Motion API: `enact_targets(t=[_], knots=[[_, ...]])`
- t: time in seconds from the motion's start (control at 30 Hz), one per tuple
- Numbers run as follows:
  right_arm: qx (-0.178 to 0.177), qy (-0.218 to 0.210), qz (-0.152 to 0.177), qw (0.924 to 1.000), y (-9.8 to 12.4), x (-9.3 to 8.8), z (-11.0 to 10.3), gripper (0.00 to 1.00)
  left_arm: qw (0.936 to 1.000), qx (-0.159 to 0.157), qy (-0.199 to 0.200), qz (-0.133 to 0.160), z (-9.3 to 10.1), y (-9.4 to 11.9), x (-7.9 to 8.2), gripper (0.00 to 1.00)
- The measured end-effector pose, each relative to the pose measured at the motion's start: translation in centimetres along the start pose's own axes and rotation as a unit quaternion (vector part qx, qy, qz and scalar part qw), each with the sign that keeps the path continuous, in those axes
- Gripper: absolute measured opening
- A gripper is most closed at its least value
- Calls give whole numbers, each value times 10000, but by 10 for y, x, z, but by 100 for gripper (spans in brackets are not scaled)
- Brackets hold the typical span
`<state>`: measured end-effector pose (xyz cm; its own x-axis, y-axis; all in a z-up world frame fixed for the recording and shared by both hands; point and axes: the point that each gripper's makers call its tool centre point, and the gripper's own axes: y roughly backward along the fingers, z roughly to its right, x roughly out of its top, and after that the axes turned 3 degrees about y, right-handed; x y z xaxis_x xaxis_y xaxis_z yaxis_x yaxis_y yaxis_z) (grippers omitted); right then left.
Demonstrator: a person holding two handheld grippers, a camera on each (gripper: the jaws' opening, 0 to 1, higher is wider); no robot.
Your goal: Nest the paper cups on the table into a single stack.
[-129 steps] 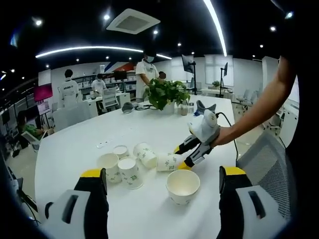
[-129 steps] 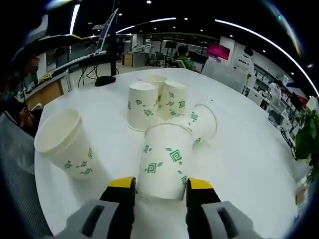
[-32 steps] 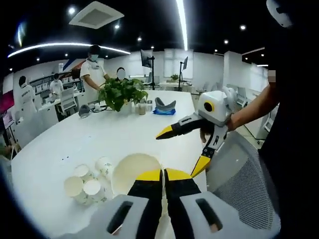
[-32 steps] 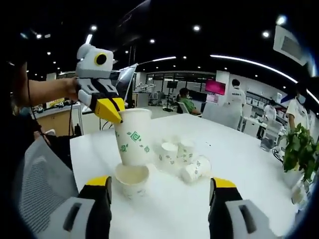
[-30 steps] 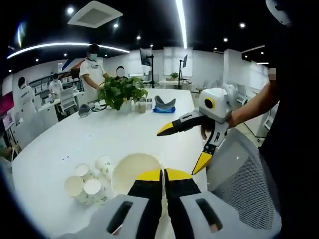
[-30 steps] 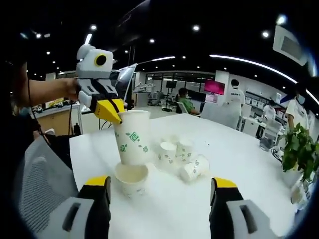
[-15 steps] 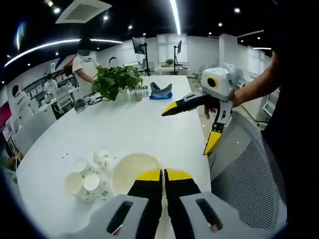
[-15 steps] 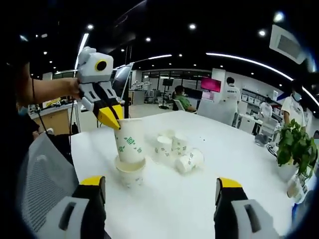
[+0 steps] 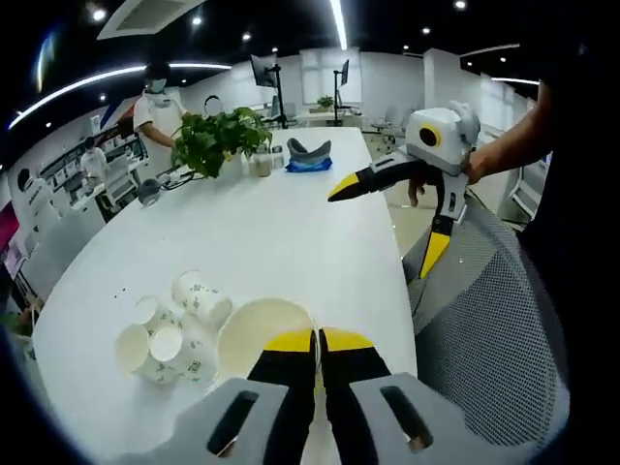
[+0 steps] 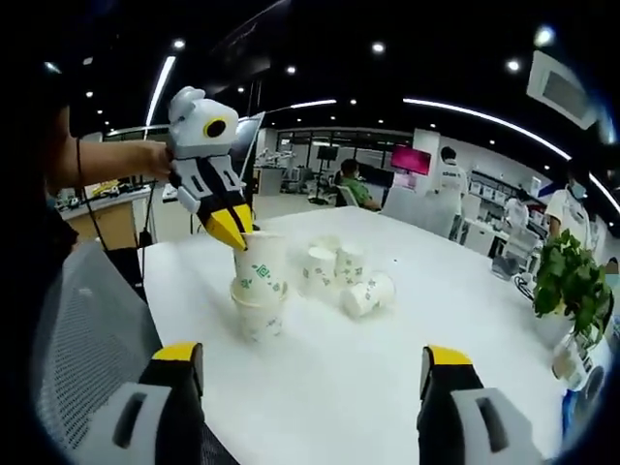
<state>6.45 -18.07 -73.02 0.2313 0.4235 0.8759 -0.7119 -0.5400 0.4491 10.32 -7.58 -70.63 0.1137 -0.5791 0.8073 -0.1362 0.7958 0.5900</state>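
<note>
My left gripper [image 9: 317, 340] is shut on the rim of a white paper cup with green leaf prints [image 9: 260, 332]. In the right gripper view that left gripper [image 10: 232, 235] holds the cup [image 10: 260, 267] upright, sunk partly into a second cup [image 10: 260, 316] standing on the white table [image 10: 387, 368]. Beyond them is a cluster of several more cups [image 10: 334, 263], one lying on its side [image 10: 368, 294]. The same cluster [image 9: 155, 347] lies left of the held cup. My right gripper [image 10: 312, 356] is open and holds nothing; it hangs off the table's edge [image 9: 380, 235].
A grey mesh chair [image 9: 484, 329] stands at the table's near edge [image 10: 87, 329]. A potted plant [image 9: 218, 140] and small items sit at the table's far end. People work at desks behind. A wide stretch of tabletop [image 9: 281, 232] is bare.
My left gripper has lowered its cup into the cup standing on the table. The right gripper has drawn back from the cups and stays open.
</note>
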Motion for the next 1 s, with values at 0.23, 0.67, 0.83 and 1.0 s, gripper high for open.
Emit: enact_targets(t=[0.23,0.67,0.83,1.0], knots=[[33,-48,-18,10000,1,-7,-9,93,9999,-45,21,-155,4,-14,-13,0],[29,74,-31,10000,-3,-13,-16,89,9987,-301,191,-363,9,-22,-24,0],[28,96,-21,9999,-3,-13,-16,88,9978,-457,223,-436,12,-25,-28,1],[-3,61,-3,10000,-3,-13,-14,87,9965,-624,272,-476,16,-31,-32,4]])
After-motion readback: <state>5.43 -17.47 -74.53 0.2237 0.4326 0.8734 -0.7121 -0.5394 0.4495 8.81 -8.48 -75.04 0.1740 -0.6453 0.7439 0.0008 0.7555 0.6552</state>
